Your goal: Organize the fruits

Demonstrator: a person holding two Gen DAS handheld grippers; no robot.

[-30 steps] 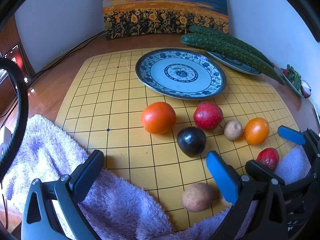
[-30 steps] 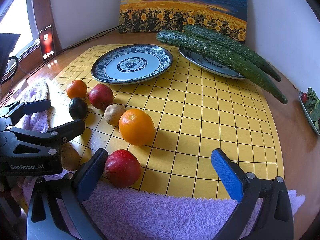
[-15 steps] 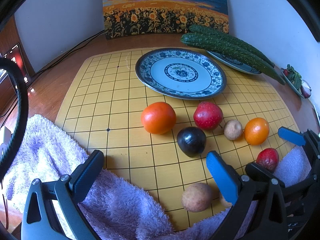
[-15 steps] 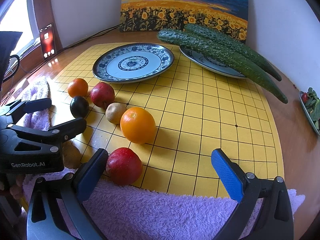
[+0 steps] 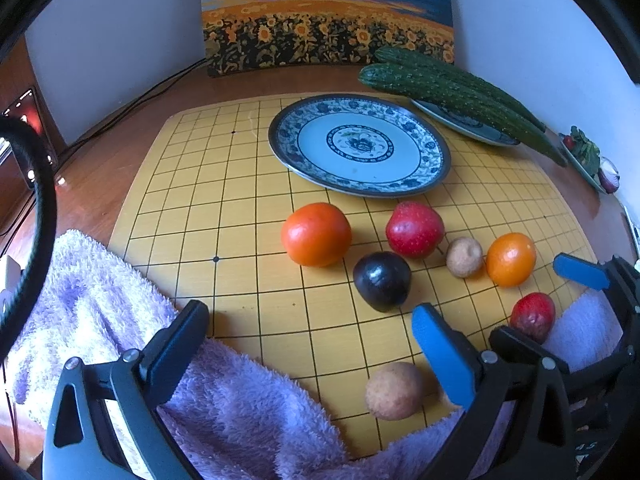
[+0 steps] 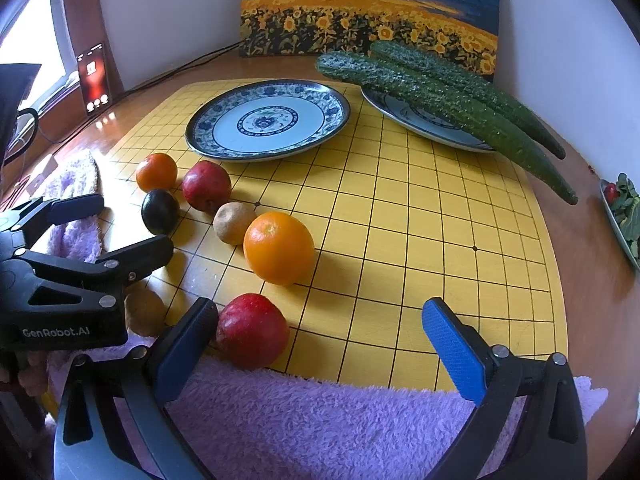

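Note:
Several fruits lie on a yellow grid board [image 5: 224, 216]: an orange tomato-like fruit [image 5: 316, 234], a red apple [image 5: 415, 229], a dark plum [image 5: 382, 280], a small brown fruit [image 5: 464, 257], an orange [image 6: 279, 247], a second red apple [image 6: 252, 330] and a brown fruit [image 5: 394, 390]. An empty blue-patterned plate [image 5: 434, 172] stands behind them. My left gripper [image 5: 310, 344] is open and empty above the board's near edge. My right gripper [image 6: 320, 346] is open and empty, with the red apple just inside its left finger.
Purple towels [image 5: 92, 304] lie along the near edge [image 6: 320, 420]. A second plate [image 6: 400, 114] holds two cucumbers [image 6: 440, 96] at the back right. A sunflower painting [image 5: 328, 20] leans on the wall. A phone [image 6: 94, 78] stands far left; a dish of vegetables [image 6: 624, 216] sits right.
The right gripper has crept slightly forward and left toward the near red apple. The left gripper and the fruits have not moved.

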